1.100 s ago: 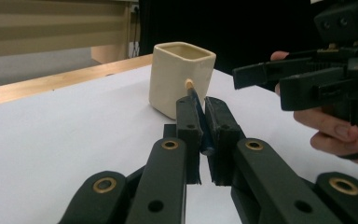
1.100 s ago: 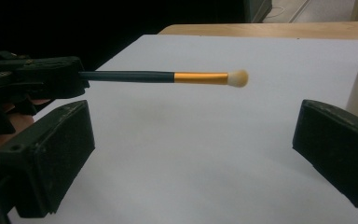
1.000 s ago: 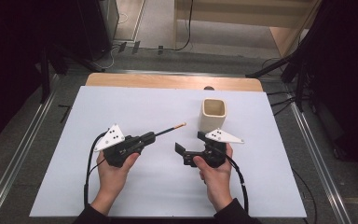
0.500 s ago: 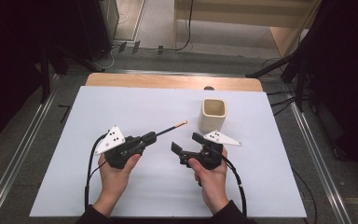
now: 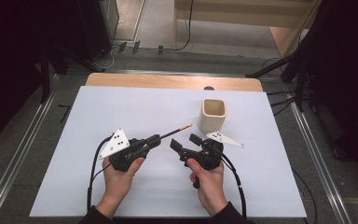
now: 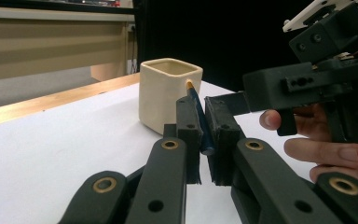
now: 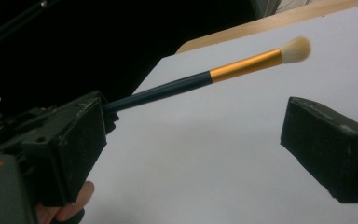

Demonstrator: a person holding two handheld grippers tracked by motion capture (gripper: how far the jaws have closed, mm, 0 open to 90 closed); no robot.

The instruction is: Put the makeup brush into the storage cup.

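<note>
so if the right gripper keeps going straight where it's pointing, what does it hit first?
Probably the brush shaft held by the left gripper. It crosses between the right gripper's open jaws; depth is unclear.

Left hand-held gripper (image 5: 152,139) clamped tight (jaws nearly touching); right hand-held gripper (image 5: 184,143) spread wide.

Both grippers, the left gripper (image 5: 154,139) and the right gripper (image 5: 184,142), are showing matte black bodies, each wearing a pale grey three-cornered plate dotted with small dark holes. Brass-coloured rivets are glinting on the left one's jointed links, and thick black foam-like pads are lining the jaws. Black cables are looping back past dark sleeves.
</note>
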